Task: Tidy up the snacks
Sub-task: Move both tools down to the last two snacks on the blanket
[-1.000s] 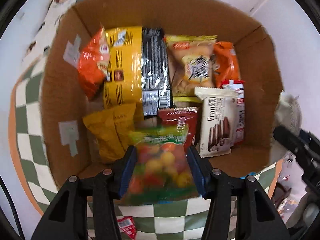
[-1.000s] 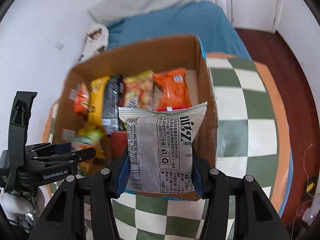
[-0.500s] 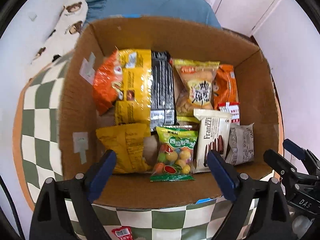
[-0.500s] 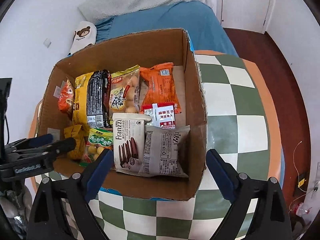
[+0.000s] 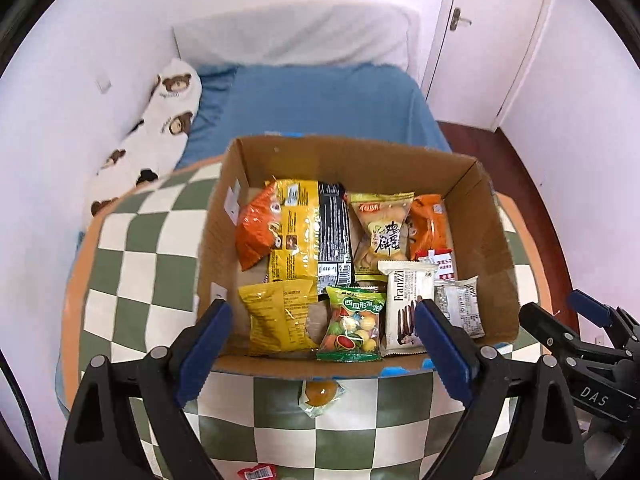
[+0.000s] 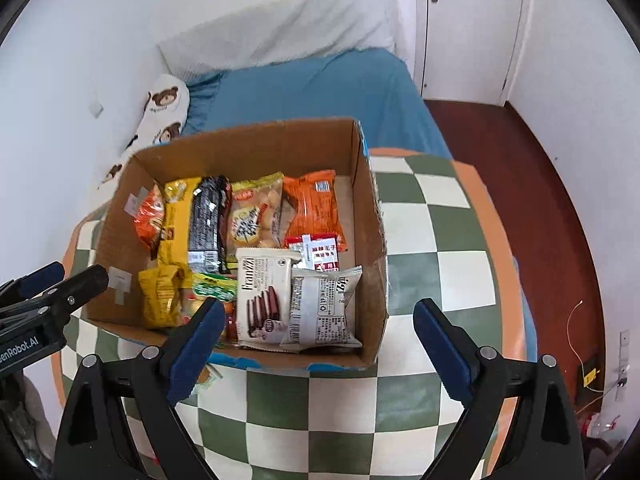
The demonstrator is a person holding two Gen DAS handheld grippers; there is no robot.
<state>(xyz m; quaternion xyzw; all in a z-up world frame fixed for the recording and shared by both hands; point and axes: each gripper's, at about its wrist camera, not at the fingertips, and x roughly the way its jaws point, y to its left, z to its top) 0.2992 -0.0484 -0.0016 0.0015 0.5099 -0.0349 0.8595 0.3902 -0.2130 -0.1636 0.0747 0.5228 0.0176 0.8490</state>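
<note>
An open brown cardboard box sits on a round table covered with a green-and-white checked cloth with an orange border, and nearly all the snacks lie inside it. Along the far row are an orange crinkled bag, a tall yellow packet, a black foil packet, a clear-fronted yellow pouch of pale biscuits and an orange wrapper. In the near row lie a yellow foil bag, a green-topped clear bag of coloured sweets, a white Franzzi packet showing chocolate sandwich biscuits and a grey-and-white printed packet, the last one beside the box's right wall, with a small red-and-white packet just behind it. The left gripper hangs above the near edge of the box with its blue-padded jaws spread wide and nothing between them. The right gripper hovers over the near right corner, also spread wide and empty. Outside the box, on the cloth, a small clear wrapper with an orange sweet lies just before the near wall, and a red packet lies at the table's near edge.
</note>
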